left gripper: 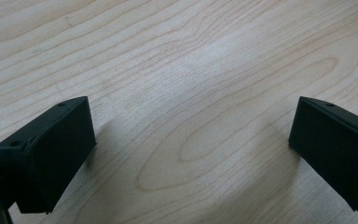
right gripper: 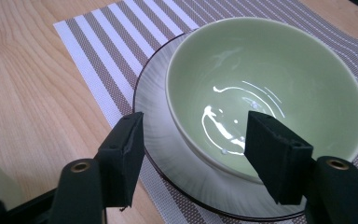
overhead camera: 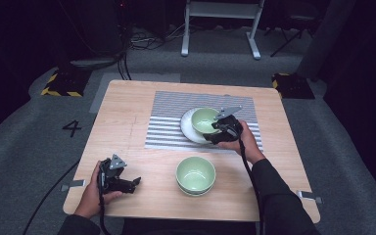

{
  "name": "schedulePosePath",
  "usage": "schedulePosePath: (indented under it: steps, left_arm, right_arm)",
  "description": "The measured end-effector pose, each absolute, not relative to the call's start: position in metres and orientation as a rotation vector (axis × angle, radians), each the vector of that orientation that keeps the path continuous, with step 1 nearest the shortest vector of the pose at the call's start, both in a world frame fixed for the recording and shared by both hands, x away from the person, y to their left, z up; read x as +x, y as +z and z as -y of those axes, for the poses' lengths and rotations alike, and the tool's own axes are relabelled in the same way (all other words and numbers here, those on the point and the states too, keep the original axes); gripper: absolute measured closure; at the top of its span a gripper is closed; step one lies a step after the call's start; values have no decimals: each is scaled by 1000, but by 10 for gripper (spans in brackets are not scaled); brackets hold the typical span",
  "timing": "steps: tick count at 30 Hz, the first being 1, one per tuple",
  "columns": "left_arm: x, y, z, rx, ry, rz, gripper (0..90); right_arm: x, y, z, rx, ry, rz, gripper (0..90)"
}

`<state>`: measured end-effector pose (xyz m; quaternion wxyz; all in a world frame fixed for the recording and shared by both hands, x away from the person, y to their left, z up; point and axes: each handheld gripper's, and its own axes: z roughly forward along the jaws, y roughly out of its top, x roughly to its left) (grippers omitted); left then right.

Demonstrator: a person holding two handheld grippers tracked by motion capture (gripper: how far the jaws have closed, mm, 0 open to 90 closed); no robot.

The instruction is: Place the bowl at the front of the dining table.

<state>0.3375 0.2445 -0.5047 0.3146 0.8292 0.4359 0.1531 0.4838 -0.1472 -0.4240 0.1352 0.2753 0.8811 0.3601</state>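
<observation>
the right claw [overhead camera: 214, 128] hangs at the near rim of the green bowl [overhead camera: 204, 119], which sits on a white plate [overhead camera: 188, 128] on the striped mat [overhead camera: 171, 110] toward the far side of the worktop [overhead camera: 122, 117]. its jaws are spread, one inside the bowl and one outside, gripping nothing yet. it looks like a rim grasp is being set up; next the jaws must close squarely on the wall. the left claw [overhead camera: 127, 182] rests wide open and empty near the front-left edge. a second green bowl [overhead camera: 196, 175] stands near the front.
</observation>
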Motion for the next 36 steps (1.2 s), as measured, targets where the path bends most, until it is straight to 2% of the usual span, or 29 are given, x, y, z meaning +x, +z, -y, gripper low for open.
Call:
schedulePosePath:
  steps: [13, 22, 36]
  left_arm:
    - [338, -505, -244, 2185, 403, -1149, 3]
    - [338, -505, -245, 2185, 405, -1147, 3]
    - [338, -505, -244, 2183, 403, -1148, 3]
  right_arm:
    - [480, -418, 151, 823, 1046, -2502, 203]
    - [475, -415, 153, 798, 1025, -2503, 183]
    - [466, -407, 158, 785, 992, -2499, 204]
